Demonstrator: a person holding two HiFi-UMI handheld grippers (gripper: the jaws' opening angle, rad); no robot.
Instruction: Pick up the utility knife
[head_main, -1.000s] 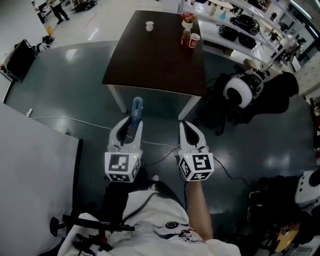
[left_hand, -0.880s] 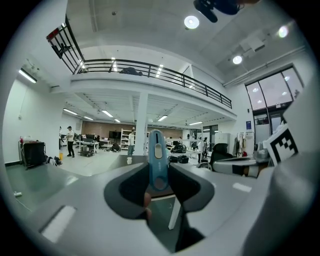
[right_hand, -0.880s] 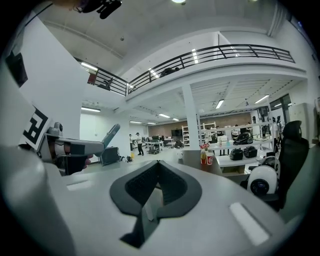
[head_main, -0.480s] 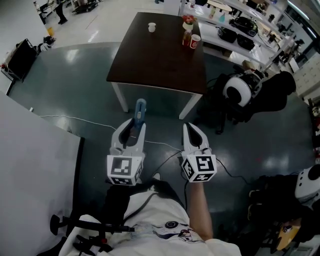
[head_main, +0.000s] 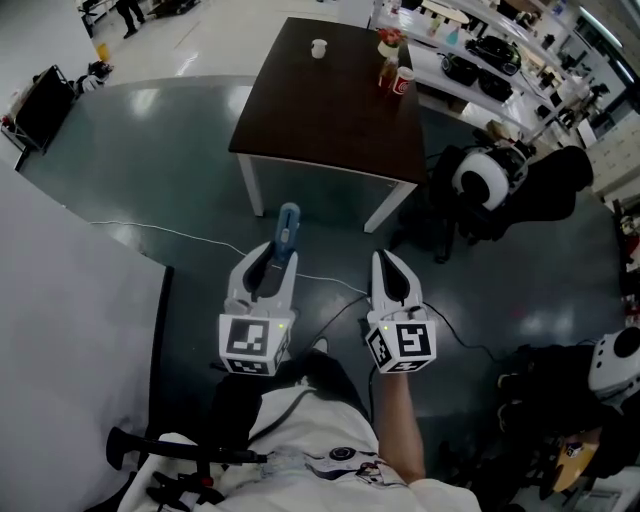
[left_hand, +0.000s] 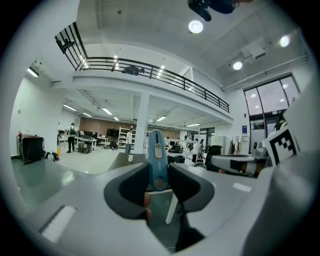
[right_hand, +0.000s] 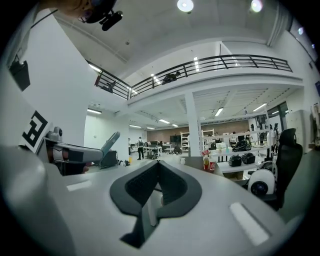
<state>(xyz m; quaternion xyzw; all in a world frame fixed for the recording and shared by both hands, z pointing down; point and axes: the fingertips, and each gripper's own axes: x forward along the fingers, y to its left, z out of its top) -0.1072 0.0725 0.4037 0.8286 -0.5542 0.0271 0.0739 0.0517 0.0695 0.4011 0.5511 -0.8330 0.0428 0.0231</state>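
1. Pale grey flat panel (head_main: 70, 340), at 9 o'clock in the head view, beside the dark glossy floor (head_main: 180, 150). A thin white cable (head_main: 170, 233) runs over the floor past the panel's upper corner.

2. Left hand-held gripper (head_main: 272, 262) (left_hand: 159, 176): white, with a marker cube at the rear, pointing to 12 o'clock above the floor. Its jaws are clenched on item 3.

3. Slim blue plastic-cased utility knife (head_main: 287, 228) (left_hand: 156, 157) with a pale slider. Its lower part is pinched between the dark pads of the left hand-held gripper. The rest stands out past the jaw tips toward 12 o'clock, in the air and clear of the desk.

4. Dark brown rectangular desk with white legs (head_main: 330, 110), at 12 o'clock from both grippers and well apart from them. It carries:
   - a small white cup (head_main: 319, 47) at 11 o'clock, near the far edge
   - a brown bottle (head_main: 388, 68) and a red-and-white cup (head_main: 404, 80), just beside each other at 1 o'clock

5. Right hand-held gripper (head_main: 388, 266) (right_hand: 158, 172), at 3 o'clock from the left one and not touching it. Its jaws are closed tip to tip with nothing between them.

6. Round white-and-black device (head_main: 478, 183), at 2 o'clock, among dark gear near the desk's right legs.
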